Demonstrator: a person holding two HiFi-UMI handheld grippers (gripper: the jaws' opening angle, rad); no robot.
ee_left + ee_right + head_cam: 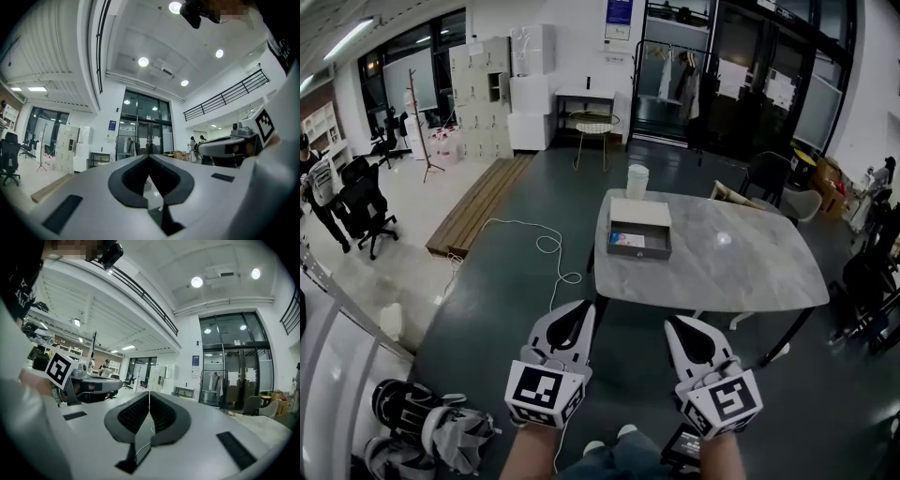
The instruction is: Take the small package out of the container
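White hand-held grippers [585, 307] [671, 322], black-marked cubes [546, 392] [727, 401]

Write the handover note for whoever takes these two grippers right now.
Left gripper: shut, empty, held out level, short of the table.
Right gripper: shut, empty, level beside the left one, also short of the table.
Container: open shallow box on the left part of the table, with a white cup beyond it.
Small package: lies inside the container, toward its near left corner.
Done: nothing yet; the package is untouched.
Left: step up to the table, open a gripper, grip the package and lift it out of the container.
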